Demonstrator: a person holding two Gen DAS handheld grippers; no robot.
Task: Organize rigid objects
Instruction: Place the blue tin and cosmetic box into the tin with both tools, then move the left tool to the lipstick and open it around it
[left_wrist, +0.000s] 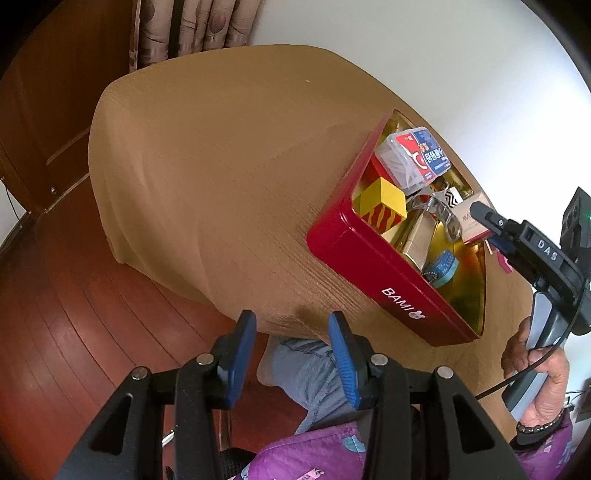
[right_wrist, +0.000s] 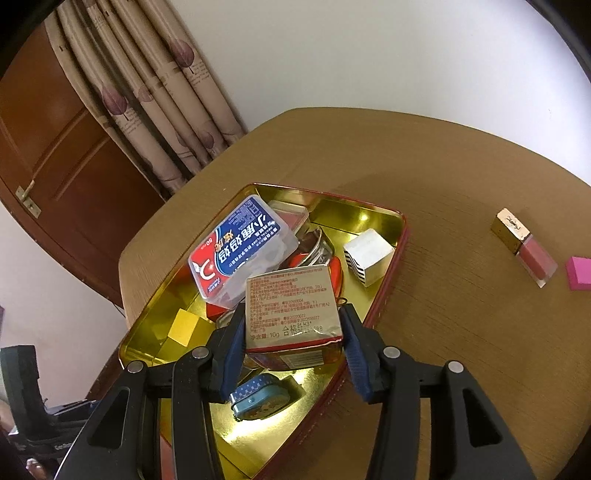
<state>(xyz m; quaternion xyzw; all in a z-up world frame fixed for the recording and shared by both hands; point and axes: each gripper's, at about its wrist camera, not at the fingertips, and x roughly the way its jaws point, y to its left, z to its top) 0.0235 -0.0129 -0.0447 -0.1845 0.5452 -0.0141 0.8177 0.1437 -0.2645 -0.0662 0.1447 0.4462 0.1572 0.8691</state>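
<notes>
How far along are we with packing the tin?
Mostly done: the red tin already holds the floss box, yellow block, white cube and blue tin. In hand: the right gripper grips a small carton above the tin. Left: the lip gloss and pink block lie on the table. The left gripper is open, empty.
</notes>
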